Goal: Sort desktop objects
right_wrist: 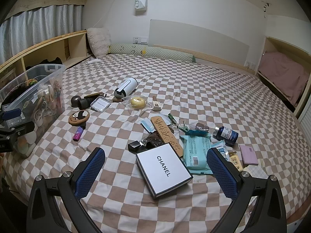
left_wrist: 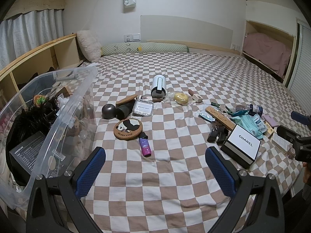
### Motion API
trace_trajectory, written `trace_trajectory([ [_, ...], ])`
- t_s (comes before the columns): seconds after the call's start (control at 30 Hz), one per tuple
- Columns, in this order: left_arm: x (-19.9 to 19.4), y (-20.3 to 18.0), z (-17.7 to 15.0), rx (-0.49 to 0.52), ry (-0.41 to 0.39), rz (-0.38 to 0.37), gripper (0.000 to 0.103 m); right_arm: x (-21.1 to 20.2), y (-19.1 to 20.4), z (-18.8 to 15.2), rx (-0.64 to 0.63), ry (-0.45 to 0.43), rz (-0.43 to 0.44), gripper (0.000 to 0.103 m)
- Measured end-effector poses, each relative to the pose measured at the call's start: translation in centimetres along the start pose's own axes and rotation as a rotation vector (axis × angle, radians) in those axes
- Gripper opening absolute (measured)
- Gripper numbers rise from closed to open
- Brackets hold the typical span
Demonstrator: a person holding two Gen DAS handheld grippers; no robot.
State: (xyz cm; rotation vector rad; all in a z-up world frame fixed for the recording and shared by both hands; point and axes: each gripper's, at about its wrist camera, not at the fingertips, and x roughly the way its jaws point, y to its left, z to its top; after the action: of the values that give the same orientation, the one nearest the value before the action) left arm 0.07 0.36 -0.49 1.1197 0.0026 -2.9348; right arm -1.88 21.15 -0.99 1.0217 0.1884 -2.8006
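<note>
While small objects lie scattered over the checkered bedspread (right_wrist: 194,89), the white box (right_wrist: 164,169) marked CHANEL rests flat near the front edge, just beside a teal wipes packet (right_wrist: 196,151) and touching a carved wooden strip (right_wrist: 165,132). Farther left lie a panda coaster (left_wrist: 128,127) and a purple tube (left_wrist: 145,145), and a white cylinder (left_wrist: 159,86) rests on its side behind them. A clear bin (left_wrist: 64,106), already holding things, stands at the left. The left gripper (left_wrist: 155,172) and the right gripper (right_wrist: 155,172) both hover with fingers spread wide, empty.
</note>
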Motion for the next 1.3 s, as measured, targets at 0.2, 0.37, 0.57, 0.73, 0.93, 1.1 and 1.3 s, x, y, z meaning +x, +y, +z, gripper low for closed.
trace_trajectory([
  [0.2,0.0,-0.1,0.0,0.007,-0.004,-0.002,0.103,0.1,-0.1,0.0,0.023,0.002,0.012,0.103],
  [0.37,0.1,-0.4,-0.1,0.010,0.007,-0.022,0.103,0.4,0.0,-0.1,0.034,0.013,0.022,0.103],
  [0.57,0.8,-0.5,-0.3,-0.022,0.042,-0.099,0.103,0.9,0.2,-0.6,0.048,0.039,0.058,0.103],
  [0.73,1.5,-0.9,-0.7,-0.035,0.065,-0.111,0.103,1.6,0.2,-1.5,0.062,0.092,0.092,0.103],
  [0.93,3.0,-1.2,-1.6,-0.029,0.112,-0.123,0.103,2.6,0.1,-2.7,0.037,0.170,0.088,0.103],
  [1.1,4.0,-1.7,-2.2,-0.007,0.141,-0.132,0.103,4.4,-1.7,-2.9,0.040,0.257,0.131,0.103],
  [1.3,4.6,-2.2,-2.3,0.013,0.156,-0.136,0.103,7.6,-7.7,-0.7,0.151,0.257,0.070,0.088],
])
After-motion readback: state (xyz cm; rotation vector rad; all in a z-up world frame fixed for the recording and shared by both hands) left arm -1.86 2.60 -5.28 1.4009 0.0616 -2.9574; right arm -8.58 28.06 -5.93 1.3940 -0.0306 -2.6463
